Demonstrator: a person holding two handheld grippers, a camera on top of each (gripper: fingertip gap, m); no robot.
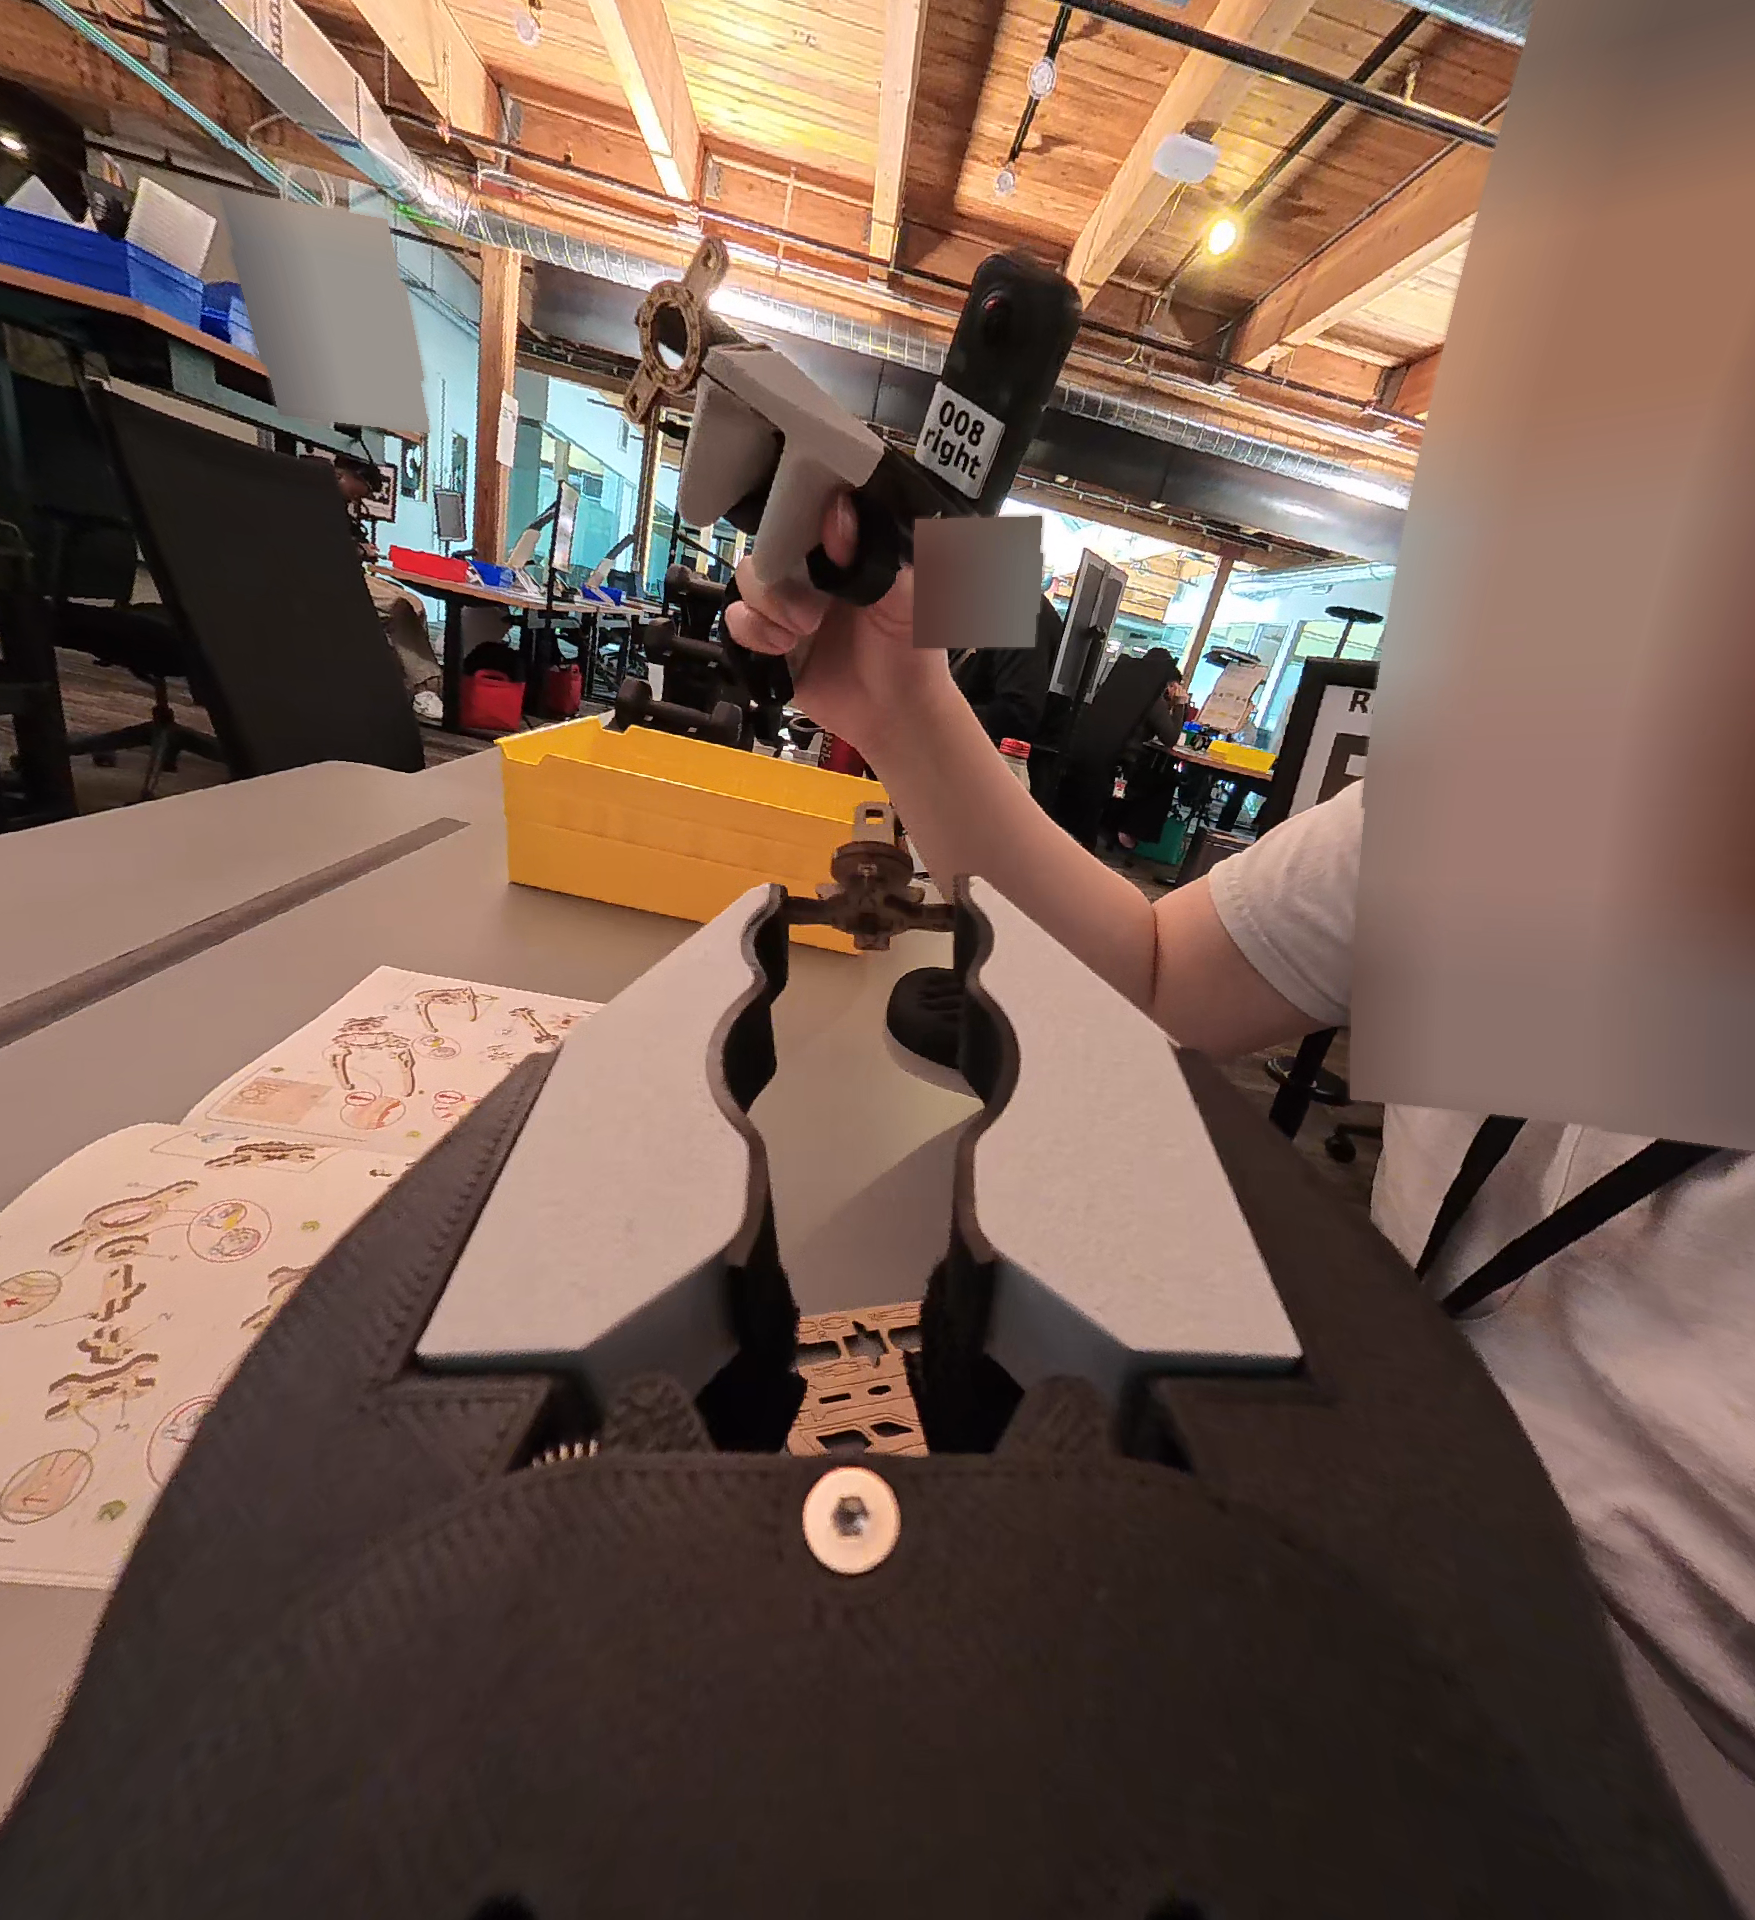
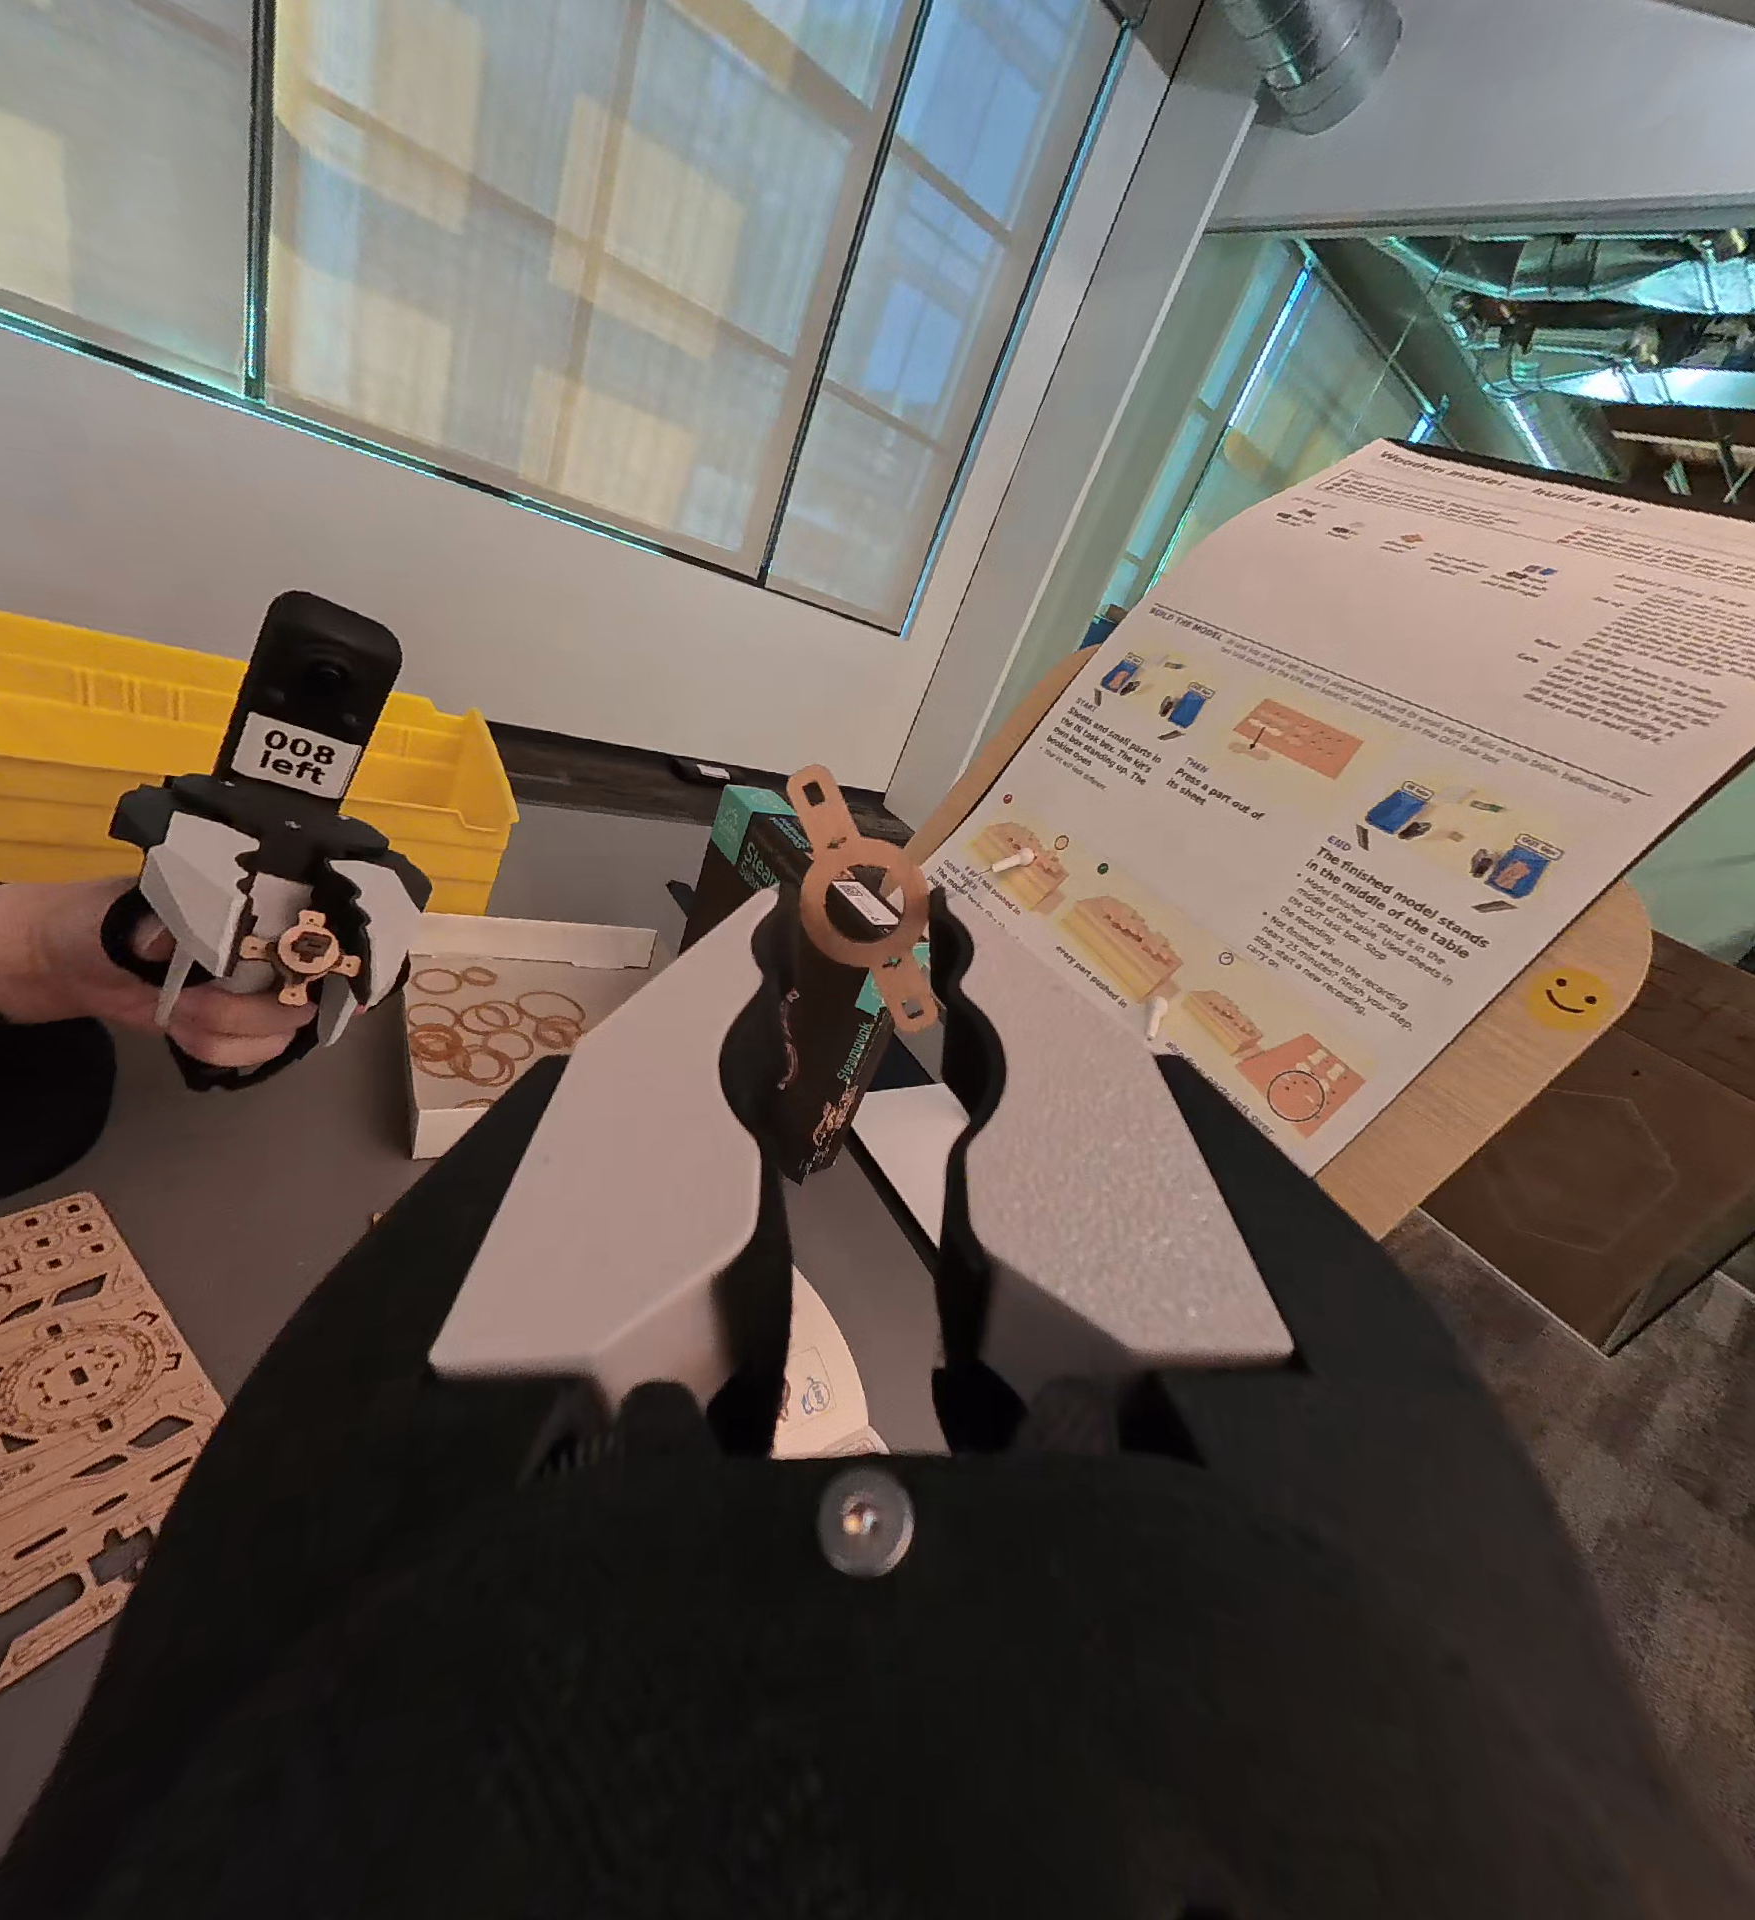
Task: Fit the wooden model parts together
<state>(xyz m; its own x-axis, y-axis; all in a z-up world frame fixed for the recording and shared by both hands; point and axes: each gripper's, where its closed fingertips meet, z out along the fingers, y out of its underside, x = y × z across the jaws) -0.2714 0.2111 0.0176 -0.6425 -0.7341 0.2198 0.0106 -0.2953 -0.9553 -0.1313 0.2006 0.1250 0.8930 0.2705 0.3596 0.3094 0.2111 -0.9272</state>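
Note:
My left gripper [image 1: 868, 904] is shut on a small wooden hub with cross arms [image 1: 868, 902], held by its side arms above the table; it also shows in the right wrist view [image 2: 299, 951]. My right gripper [image 2: 862, 920] is shut on a flat wooden ring piece with two slotted arms [image 2: 857, 899], pinched at the fingertips. In the left wrist view that gripper [image 1: 691, 358] is raised high above the table with the ring piece [image 1: 673, 332] sticking out. A laser-cut wooden parts sheet [image 2: 31, 1392] lies on the grey table.
A yellow bin [image 1: 675, 821] stands on the table [image 1: 177, 883]. An open instruction booklet [image 1: 156, 1247] lies at left. A white tray of rubber bands [image 2: 488, 1023], a dark kit box [image 2: 821, 1039] and a propped instruction board [image 2: 1372, 810] are nearby. A person's arm [image 1: 1039, 862] reaches across. One gripper's finger ends stand about 20 cm off the other's.

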